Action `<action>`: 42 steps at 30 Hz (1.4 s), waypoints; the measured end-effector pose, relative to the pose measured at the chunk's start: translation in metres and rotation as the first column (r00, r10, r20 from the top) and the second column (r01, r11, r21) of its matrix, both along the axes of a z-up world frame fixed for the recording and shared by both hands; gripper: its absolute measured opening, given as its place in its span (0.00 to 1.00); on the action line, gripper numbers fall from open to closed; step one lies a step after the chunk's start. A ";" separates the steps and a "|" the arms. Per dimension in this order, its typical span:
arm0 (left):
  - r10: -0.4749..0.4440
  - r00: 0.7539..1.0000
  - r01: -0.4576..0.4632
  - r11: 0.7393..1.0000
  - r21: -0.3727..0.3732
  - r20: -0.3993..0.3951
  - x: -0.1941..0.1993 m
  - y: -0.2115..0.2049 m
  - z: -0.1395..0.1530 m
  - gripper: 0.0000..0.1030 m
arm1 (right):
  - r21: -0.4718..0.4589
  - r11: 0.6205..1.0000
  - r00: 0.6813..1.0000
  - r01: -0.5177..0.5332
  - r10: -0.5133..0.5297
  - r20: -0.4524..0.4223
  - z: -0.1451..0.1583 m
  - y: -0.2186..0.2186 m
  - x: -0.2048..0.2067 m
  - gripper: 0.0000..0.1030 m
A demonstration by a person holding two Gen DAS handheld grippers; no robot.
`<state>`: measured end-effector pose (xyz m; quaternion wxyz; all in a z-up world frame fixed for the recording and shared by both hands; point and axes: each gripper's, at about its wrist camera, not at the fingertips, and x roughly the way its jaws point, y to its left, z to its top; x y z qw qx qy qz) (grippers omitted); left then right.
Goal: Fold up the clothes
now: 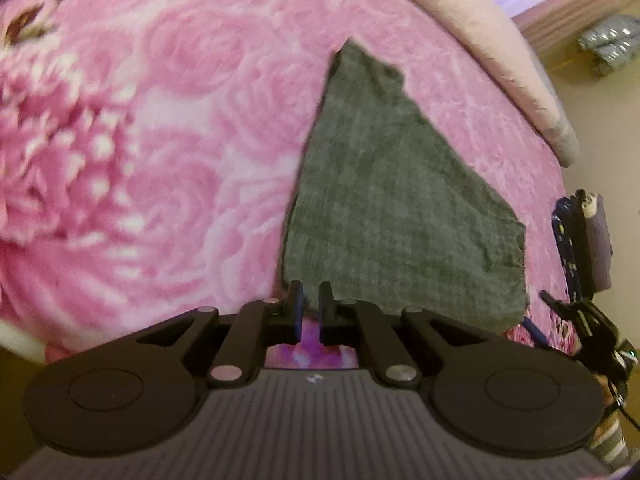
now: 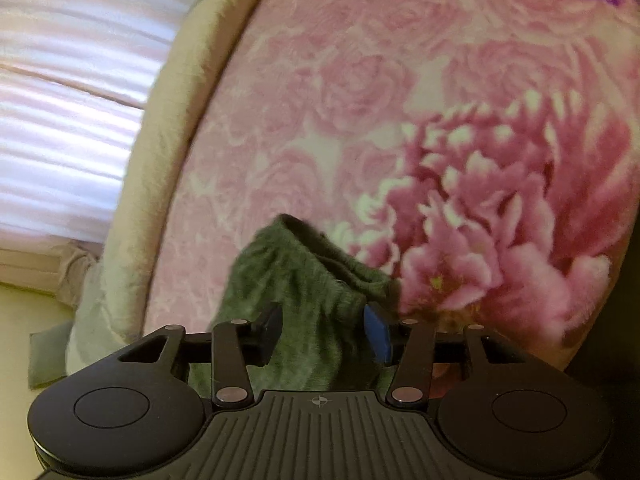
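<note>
A grey-green knit garment point(image 1: 384, 200) lies flat on the pink floral blanket point(image 1: 160, 120), tapering to a point at the far end. My left gripper point(image 1: 311, 306) hovers at its near left corner, jaws a narrow gap apart with nothing between them. In the right wrist view the same garment point(image 2: 304, 280) bunches up with its ribbed hem raised. My right gripper point(image 2: 326, 334) is open wide, with the cloth lying between its fingers, not pinched. The right gripper also shows at the right edge of the left wrist view point(image 1: 576, 280).
The blanket point(image 2: 400, 100) covers a bed with a beige edge roll point(image 1: 500, 60), also in the right wrist view point(image 2: 160, 160). Pale curtains point(image 2: 60, 100) hang to the left. A grey bundle point(image 1: 612, 44) lies on the floor beyond the bed.
</note>
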<state>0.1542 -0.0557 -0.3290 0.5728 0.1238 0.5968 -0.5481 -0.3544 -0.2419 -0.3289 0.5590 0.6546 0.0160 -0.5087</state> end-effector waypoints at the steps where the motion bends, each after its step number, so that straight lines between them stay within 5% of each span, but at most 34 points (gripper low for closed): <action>1: -0.012 1.000 0.013 1.000 -0.023 0.007 0.000 -0.003 0.003 0.03 | 0.015 1.000 1.000 0.003 -0.003 -0.004 -0.004 -0.001 0.000 0.47; 3: -0.028 0.999 0.029 0.998 -0.053 0.018 -0.002 -0.010 0.003 0.03 | 0.054 0.999 1.000 -0.006 0.008 -0.030 -0.012 -0.002 0.002 0.25; 6: -0.042 0.998 0.044 0.998 -0.052 0.040 -0.010 -0.024 -0.008 0.03 | 0.080 0.997 0.999 -0.004 0.008 -0.054 -0.017 0.001 0.000 0.25; 10: -0.138 0.985 0.130 0.989 0.074 0.104 -0.032 -0.031 -0.031 0.02 | 0.091 0.996 0.997 -0.005 0.012 -0.080 -0.013 0.004 -0.003 0.26; 11: -0.143 0.983 0.136 0.988 0.068 0.117 -0.034 -0.029 -0.029 0.03 | 0.086 0.996 0.996 -0.018 0.025 -0.089 -0.010 0.004 -0.003 0.29; 14: -0.147 0.984 0.139 0.987 0.082 0.104 -0.032 -0.024 -0.022 0.03 | 0.059 0.998 0.994 -0.039 0.044 -0.100 -0.003 0.005 -0.002 0.67; 22: -0.070 0.997 0.067 0.993 0.101 0.024 -0.010 -0.019 -0.018 0.03 | 0.059 0.998 1.000 -0.003 0.002 0.021 -0.025 0.001 0.001 0.67; 28: -0.076 0.997 0.076 0.992 0.096 -0.002 -0.007 -0.026 -0.022 0.03 | 0.064 0.998 0.999 -0.009 0.006 0.038 -0.040 -0.007 0.005 0.43; 30: -0.083 0.997 0.084 0.991 0.107 -0.007 -0.009 -0.028 -0.025 0.03 | 0.063 0.998 0.999 -0.024 0.022 0.031 -0.042 -0.008 0.005 0.18; 32: -0.090 0.996 0.091 0.989 0.116 -0.013 -0.011 -0.030 -0.028 0.03 | 0.057 0.998 0.999 -0.038 0.037 0.019 -0.043 -0.009 0.005 0.10; 38: -0.143 0.989 0.148 0.982 0.113 -0.048 -0.022 -0.043 -0.024 0.03 | -0.030 0.984 0.976 -0.178 0.173 -0.132 -0.022 -0.037 0.005 0.07; 42: -0.179 0.981 0.187 0.976 0.112 -0.078 -0.033 -0.053 -0.022 0.03 | -0.093 0.958 0.933 -0.272 0.239 -0.268 -0.005 -0.077 -0.008 0.07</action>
